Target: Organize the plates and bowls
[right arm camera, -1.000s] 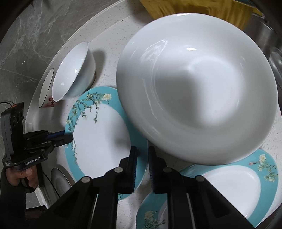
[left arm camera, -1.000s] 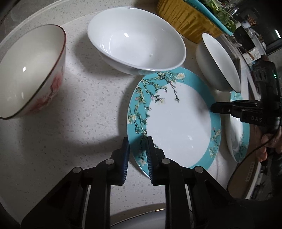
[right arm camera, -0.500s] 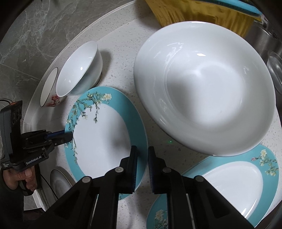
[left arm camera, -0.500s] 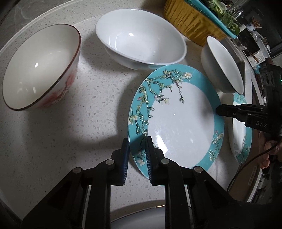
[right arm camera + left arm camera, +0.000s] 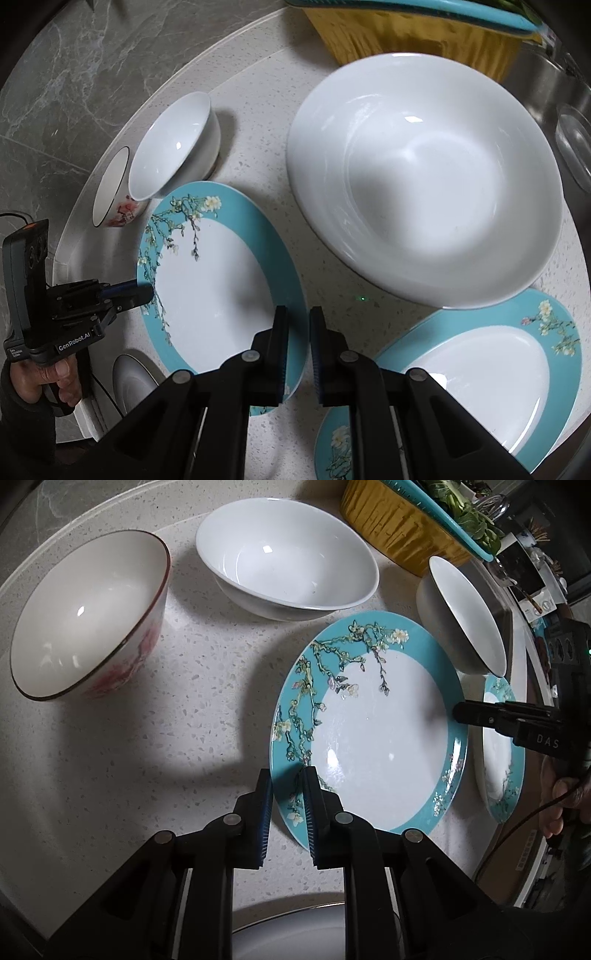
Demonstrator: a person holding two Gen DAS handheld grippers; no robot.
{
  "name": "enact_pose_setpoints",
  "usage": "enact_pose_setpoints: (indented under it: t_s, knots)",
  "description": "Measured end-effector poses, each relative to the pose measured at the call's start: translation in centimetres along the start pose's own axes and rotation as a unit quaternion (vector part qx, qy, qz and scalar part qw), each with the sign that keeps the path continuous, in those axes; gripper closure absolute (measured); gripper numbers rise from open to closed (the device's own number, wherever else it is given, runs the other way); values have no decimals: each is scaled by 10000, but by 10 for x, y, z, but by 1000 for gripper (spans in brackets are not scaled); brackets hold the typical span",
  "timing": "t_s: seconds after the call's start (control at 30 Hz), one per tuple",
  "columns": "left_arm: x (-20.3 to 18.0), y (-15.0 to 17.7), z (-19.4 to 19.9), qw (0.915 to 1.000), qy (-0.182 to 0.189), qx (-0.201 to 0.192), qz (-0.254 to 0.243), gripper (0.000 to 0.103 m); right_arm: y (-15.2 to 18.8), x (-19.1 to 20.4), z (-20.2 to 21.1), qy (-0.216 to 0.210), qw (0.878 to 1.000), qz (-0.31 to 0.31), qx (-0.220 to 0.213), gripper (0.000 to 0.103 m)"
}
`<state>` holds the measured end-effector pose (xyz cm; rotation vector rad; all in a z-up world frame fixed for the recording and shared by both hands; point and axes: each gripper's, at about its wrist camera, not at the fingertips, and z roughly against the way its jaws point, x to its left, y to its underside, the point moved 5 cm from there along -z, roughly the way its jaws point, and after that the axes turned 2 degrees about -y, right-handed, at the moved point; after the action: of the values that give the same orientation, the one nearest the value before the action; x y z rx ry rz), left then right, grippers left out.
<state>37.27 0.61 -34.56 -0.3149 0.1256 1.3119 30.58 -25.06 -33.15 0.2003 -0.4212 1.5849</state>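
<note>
A teal-rimmed plate (image 5: 376, 738) (image 5: 214, 288) with a blossom branch pattern hangs between both grippers. My left gripper (image 5: 288, 794) (image 5: 147, 291) is shut on its patterned rim. My right gripper (image 5: 299, 328) (image 5: 458, 714) is shut on the opposite rim. Behind the plate sit a white bowl (image 5: 288, 557) (image 5: 173, 147) and a wider white bowl (image 5: 465, 616) (image 5: 424, 177), both apart from it. A pink-flowered bowl (image 5: 88, 616) (image 5: 114, 192) with a dark rim stands at the far left. A second teal plate (image 5: 502, 746) (image 5: 480, 376) lies to the right.
A yellow basket (image 5: 399, 520) (image 5: 406, 33) topped by a teal strainer of greens stands at the back. A steel sink (image 5: 569, 92) lies to the right. A white dish (image 5: 288, 938) (image 5: 129, 384) sits at the speckled counter's near edge. A hand (image 5: 44, 380) holds the left gripper.
The plate, held at both rims, has come out from under the two white bowls that overlapped it. Both bowls now sit farther off in each view. The grips are unchanged.
</note>
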Motion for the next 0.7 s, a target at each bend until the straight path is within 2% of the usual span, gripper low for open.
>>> enact_pose_setpoints:
  t_s: [0.7]
  knots:
    - [3,-1,-4,9998,-58,140,123,89,3,1,-4,-113,9994,-253,192,90]
